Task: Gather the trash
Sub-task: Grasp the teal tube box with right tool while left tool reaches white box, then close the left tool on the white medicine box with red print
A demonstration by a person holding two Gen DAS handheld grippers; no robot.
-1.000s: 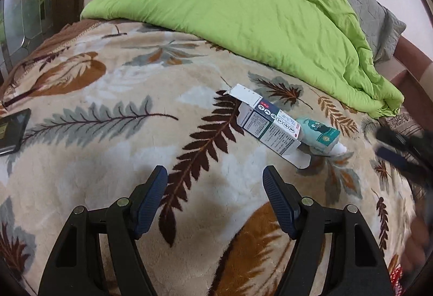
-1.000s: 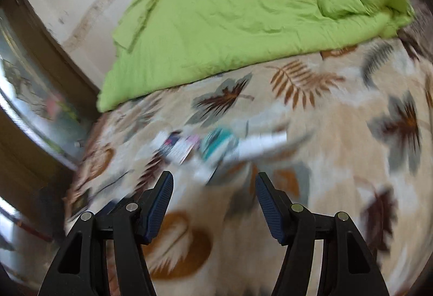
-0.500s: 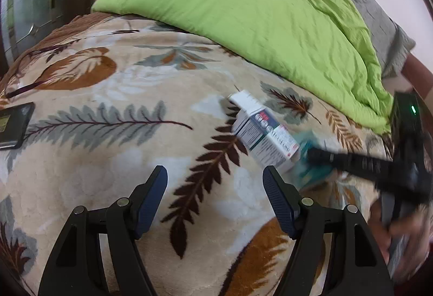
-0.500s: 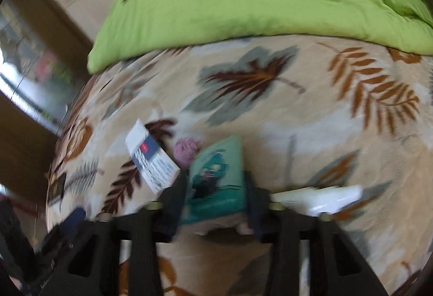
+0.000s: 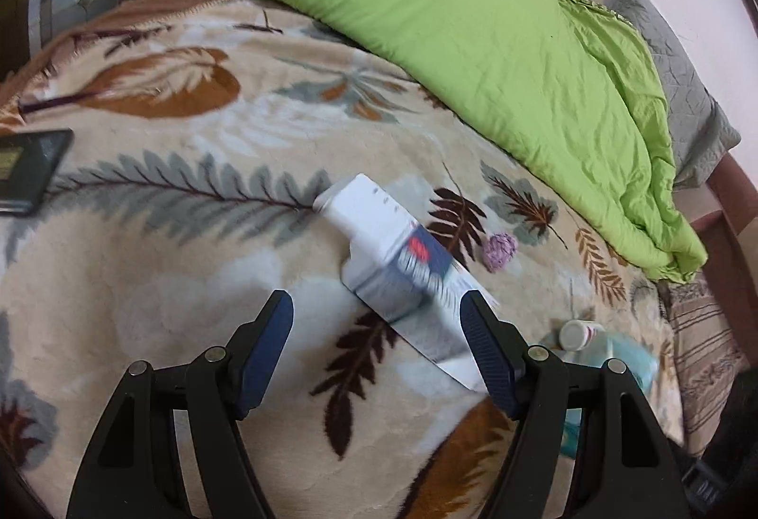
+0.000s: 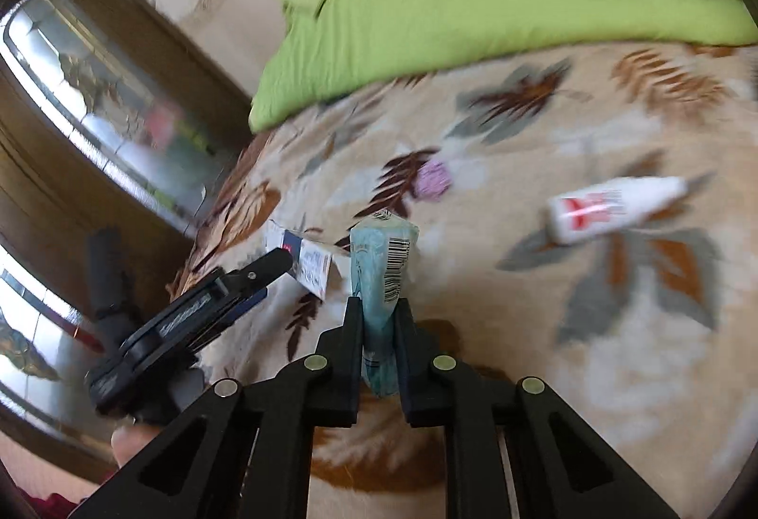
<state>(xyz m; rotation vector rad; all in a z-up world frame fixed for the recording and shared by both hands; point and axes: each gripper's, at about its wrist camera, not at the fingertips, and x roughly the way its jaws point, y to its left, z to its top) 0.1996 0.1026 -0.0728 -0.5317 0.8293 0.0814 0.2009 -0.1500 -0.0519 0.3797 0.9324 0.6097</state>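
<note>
A teal packet (image 6: 383, 272) with a barcode stands upright between the pads of my right gripper (image 6: 379, 322). The jaws are closing and squeeze it thin. My left gripper (image 5: 376, 329) is open just above a white carton (image 5: 393, 272) with blue and red print, which lies flat on the leaf-patterned blanket (image 5: 189, 282). The carton's near end reaches in between the left fingertips without touching them. The carton (image 6: 305, 265) also shows in the right wrist view. A white tube (image 6: 611, 206) with red print and a small purple ball (image 6: 433, 180) lie loose on the blanket.
A green duvet (image 5: 473, 21) is heaped across the far side of the bed. A dark phone (image 5: 28, 168) rests near the blanket's left edge. Wooden doors with glass panes (image 6: 94, 92) stand beyond the bed's left side. A hand (image 6: 128, 443) holds the left tool.
My right gripper came in over the teal packet, closed on it and lifted it, uncovering the purple ball. My left gripper slid forward until the white carton lay at its fingertips.
</note>
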